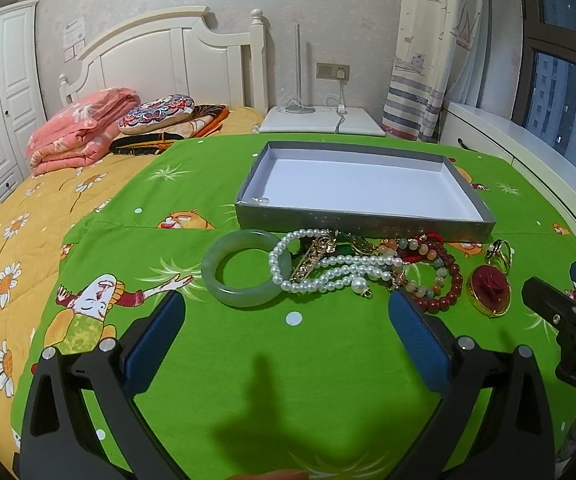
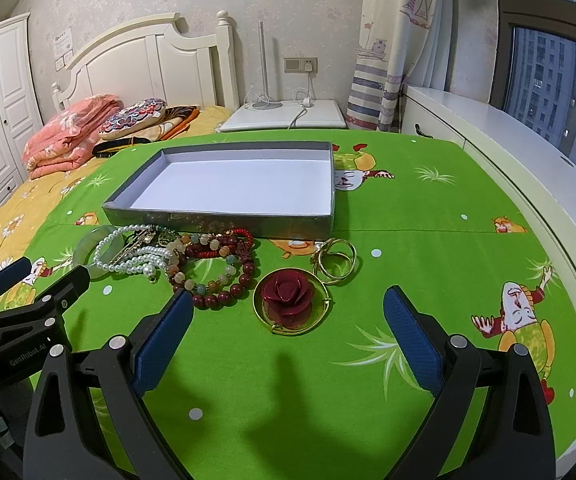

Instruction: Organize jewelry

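Note:
An empty grey box with a white inside lies on the green cloth. In front of it lies a pile of jewelry: a pale green jade bangle, a white pearl strand, dark red and mixed bead bracelets, a red rose brooch in a gold ring, and gold rings. My left gripper is open, just short of the bangle and pearls. My right gripper is open, its fingers either side of the rose brooch.
The green cartoon cloth covers a table beside a bed with a yellow quilt, pink folded blanket and cushions. A white nightstand, a curtain and a white window ledge stand behind and to the right.

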Demonstrator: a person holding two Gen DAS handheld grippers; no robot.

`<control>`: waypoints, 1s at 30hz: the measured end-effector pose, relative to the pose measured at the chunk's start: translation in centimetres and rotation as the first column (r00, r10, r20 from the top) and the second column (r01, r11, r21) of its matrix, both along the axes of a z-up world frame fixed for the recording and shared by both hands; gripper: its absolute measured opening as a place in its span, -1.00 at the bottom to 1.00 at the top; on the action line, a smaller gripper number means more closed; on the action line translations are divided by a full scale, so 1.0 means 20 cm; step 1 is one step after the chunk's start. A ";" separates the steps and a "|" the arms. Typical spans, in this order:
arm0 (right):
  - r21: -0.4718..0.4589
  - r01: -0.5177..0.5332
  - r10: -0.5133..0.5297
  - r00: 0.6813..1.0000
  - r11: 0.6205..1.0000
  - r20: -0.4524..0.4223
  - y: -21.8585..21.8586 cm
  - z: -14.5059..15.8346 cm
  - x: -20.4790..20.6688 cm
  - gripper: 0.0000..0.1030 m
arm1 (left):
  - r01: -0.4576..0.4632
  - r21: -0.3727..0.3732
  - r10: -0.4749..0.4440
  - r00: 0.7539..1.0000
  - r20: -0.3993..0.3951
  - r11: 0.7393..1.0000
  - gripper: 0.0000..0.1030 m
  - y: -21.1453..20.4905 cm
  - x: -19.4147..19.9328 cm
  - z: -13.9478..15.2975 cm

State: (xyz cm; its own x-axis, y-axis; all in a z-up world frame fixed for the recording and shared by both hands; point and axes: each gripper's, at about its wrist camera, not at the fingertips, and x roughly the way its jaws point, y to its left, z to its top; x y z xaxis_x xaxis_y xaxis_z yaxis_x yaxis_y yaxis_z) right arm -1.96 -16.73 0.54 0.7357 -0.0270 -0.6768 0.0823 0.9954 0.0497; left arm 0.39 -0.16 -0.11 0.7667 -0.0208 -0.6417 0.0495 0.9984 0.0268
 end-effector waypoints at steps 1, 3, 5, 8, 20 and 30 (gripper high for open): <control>0.001 0.000 0.000 1.000 1.000 0.000 0.00 0.00 0.00 0.75 | 0.000 0.001 0.000 1.000 0.000 1.000 0.92 0.00 0.00 0.00; 0.001 -0.001 0.001 1.000 1.000 -0.001 0.00 0.00 0.00 0.75 | 0.000 -0.001 0.000 1.000 0.000 1.000 0.92 0.00 0.00 0.00; 0.001 -0.001 0.001 1.000 1.000 -0.001 0.00 0.00 0.00 0.75 | 0.000 0.000 0.000 1.000 0.000 1.000 0.92 0.00 0.00 0.00; 0.003 0.000 0.000 1.000 1.000 -0.002 -0.01 0.00 -0.01 0.75 | 0.000 0.000 0.000 1.000 0.000 1.000 0.92 0.00 0.00 0.00; 0.004 -0.001 0.001 1.000 1.000 -0.004 0.00 0.00 -0.02 0.75 | 0.001 -0.001 -0.001 1.000 0.000 1.000 0.92 0.00 0.00 0.00; 0.012 0.001 -0.001 1.000 1.000 0.000 -0.02 -0.03 -0.02 0.75 | 0.004 -0.010 -0.004 1.000 -0.002 1.000 0.92 0.03 -0.01 -0.01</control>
